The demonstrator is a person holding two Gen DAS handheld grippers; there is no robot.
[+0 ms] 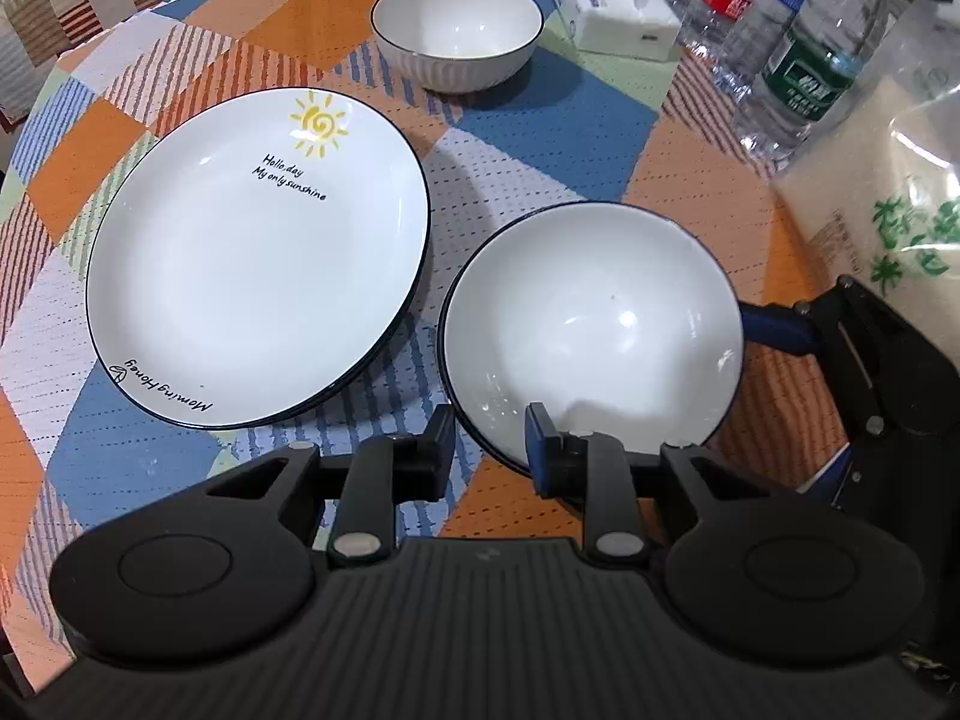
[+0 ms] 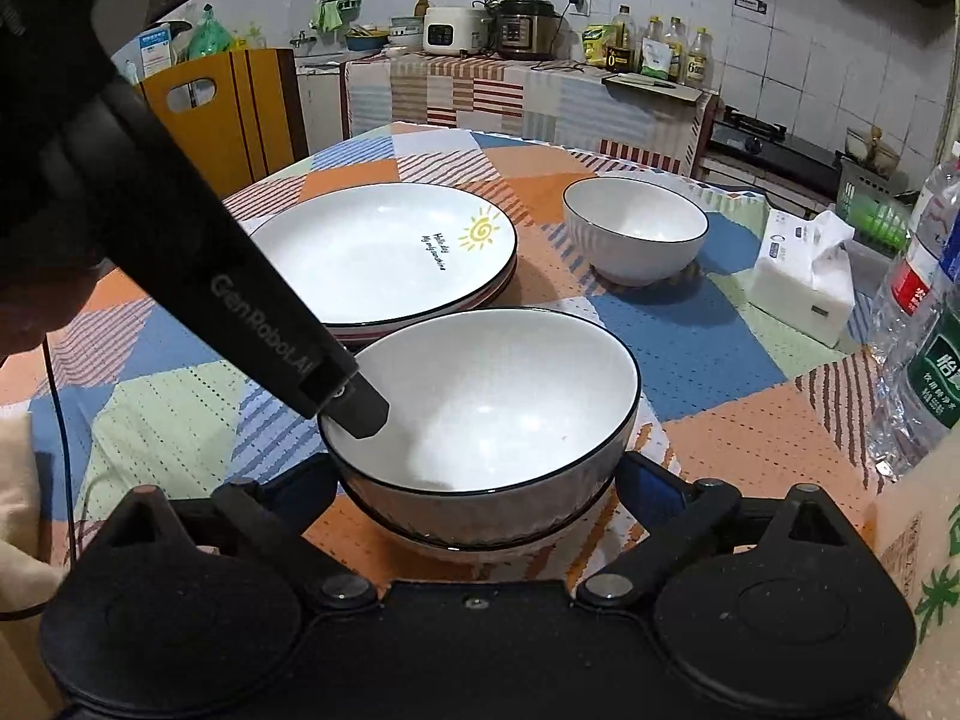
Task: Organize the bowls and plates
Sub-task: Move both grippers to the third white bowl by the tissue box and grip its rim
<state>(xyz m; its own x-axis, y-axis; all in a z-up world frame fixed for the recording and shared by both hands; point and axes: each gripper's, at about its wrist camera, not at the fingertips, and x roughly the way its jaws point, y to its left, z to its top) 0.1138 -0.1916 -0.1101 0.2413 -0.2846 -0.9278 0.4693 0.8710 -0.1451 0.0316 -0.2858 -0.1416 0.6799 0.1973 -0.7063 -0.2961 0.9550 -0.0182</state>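
Note:
Two white bowls with dark rims sit nested (image 1: 591,312) (image 2: 492,396) on the patchwork tablecloth. My left gripper (image 1: 489,426) straddles the near rim of the upper bowl, one finger (image 2: 360,414) inside and one outside; the pads stand apart from the wall, so it is open. My right gripper (image 2: 474,486) has its blue pads pressed against both sides of the lower bowl, and one of its fingers (image 1: 780,327) shows at the bowl's right. A stack of sun-print plates (image 1: 258,258) (image 2: 384,252) lies just left of the bowls. A third bowl (image 1: 456,30) (image 2: 636,228) stands alone farther back.
A tissue pack (image 1: 612,0) (image 2: 804,276) and several water bottles (image 1: 804,60) (image 2: 918,312) crowd the right side. A bag of rice (image 1: 888,210) stands close to the bowls' right. A yellow chair (image 2: 222,114) and a kitchen counter lie beyond the table.

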